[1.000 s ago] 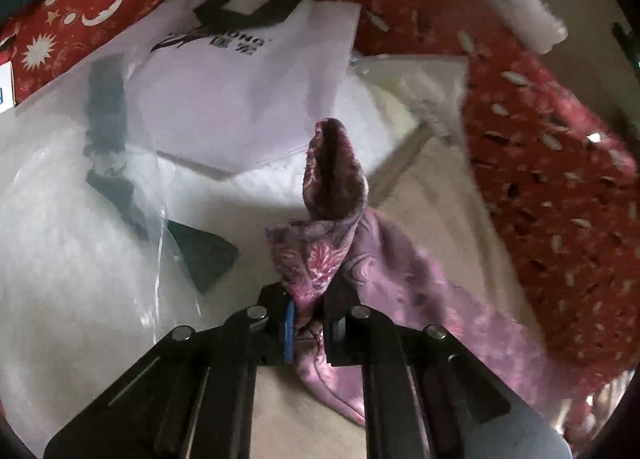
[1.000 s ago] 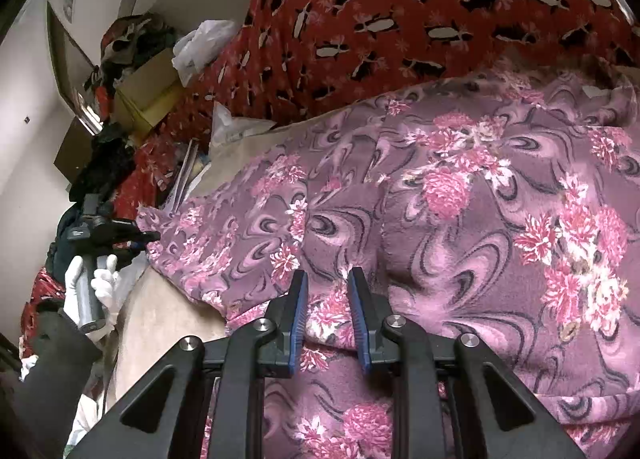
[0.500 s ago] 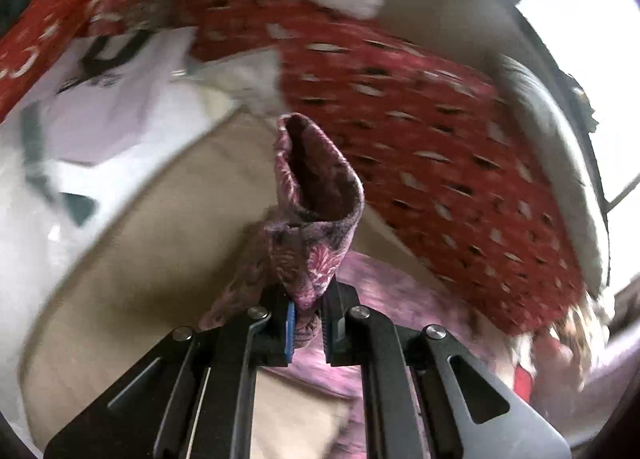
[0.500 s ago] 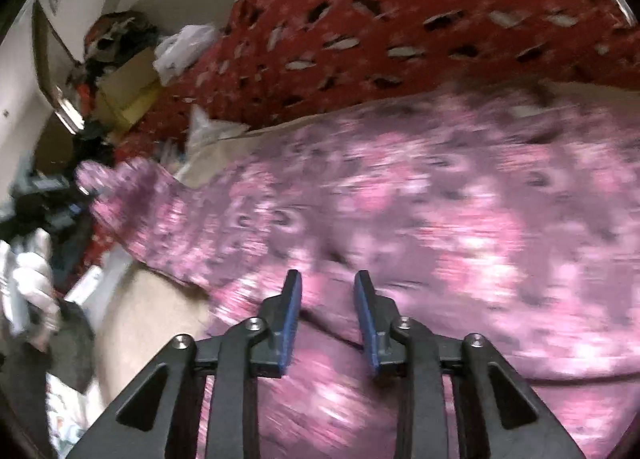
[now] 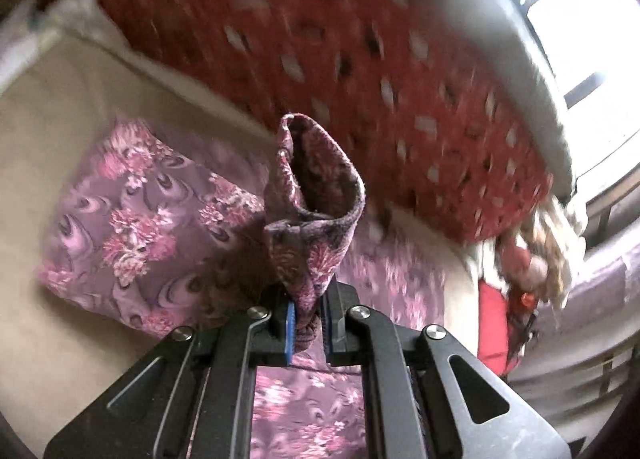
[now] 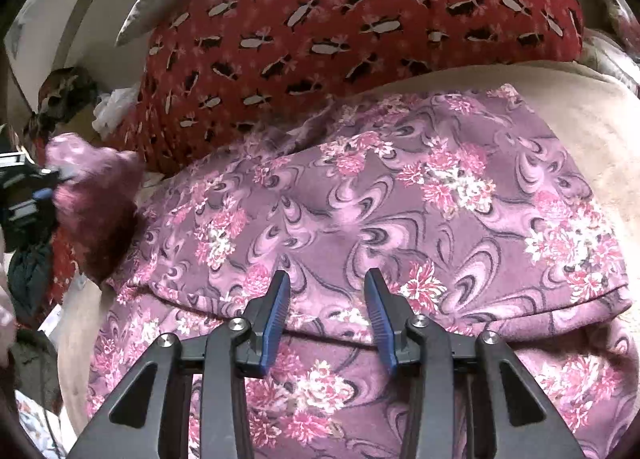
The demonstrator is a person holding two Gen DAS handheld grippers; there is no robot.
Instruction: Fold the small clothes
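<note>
Pinching a raised corner of the floral garment (image 5: 132, 235), the left gripper (image 5: 308, 327) holds it clear of the beige bed surface (image 5: 60, 107), presumably to carry it over as a fold. The right gripper (image 6: 326, 319) hangs above the spread cloth, jaws apart and empty, near the red patterned pillow (image 6: 360, 19) edge.

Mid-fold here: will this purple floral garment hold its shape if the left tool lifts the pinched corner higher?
Probably not. The floral garment looks soft and fleecy, draping in loose folds. The corner in the left tool curls over itself, so expect sagging. It likely grips rather than slides on the beige blanket.
</note>
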